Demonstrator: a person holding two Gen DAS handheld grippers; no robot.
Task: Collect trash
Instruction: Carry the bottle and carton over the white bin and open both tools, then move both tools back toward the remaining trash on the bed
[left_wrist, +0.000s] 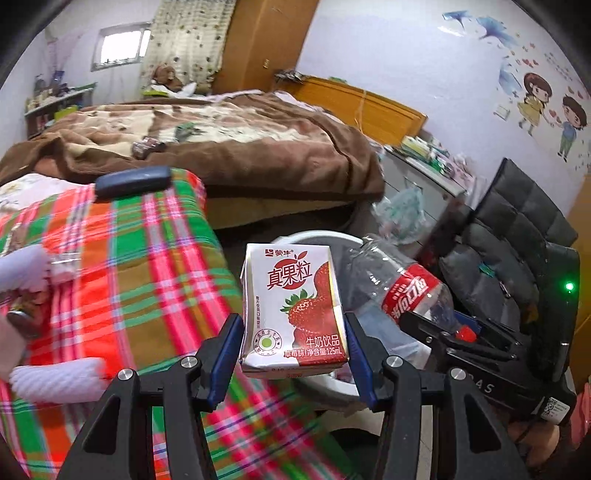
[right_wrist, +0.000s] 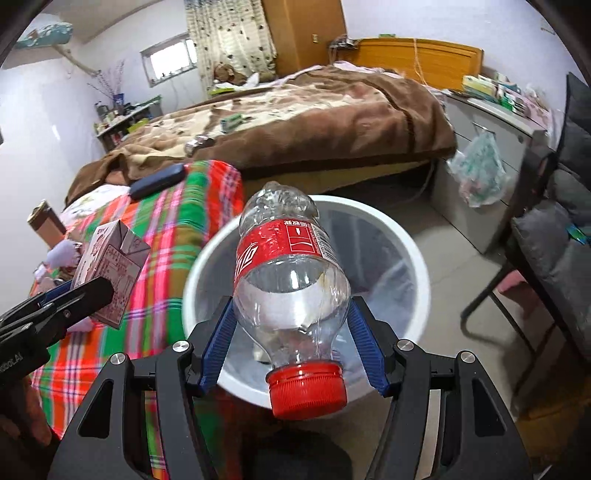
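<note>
My left gripper is shut on a small strawberry milk carton and holds it upright beside the plaid bed, in front of the white trash bin. My right gripper is shut on an empty clear cola bottle with a red label and red cap, held over the open white bin. The bottle and the right gripper also show at the right of the left wrist view. The carton and the left gripper show at the left of the right wrist view.
A plaid bedspread carries a dark phone-like object and white crumpled items. A brown-blanketed bed with small items lies behind. A grey cabinet with a hanging plastic bag and a dark chair stand right.
</note>
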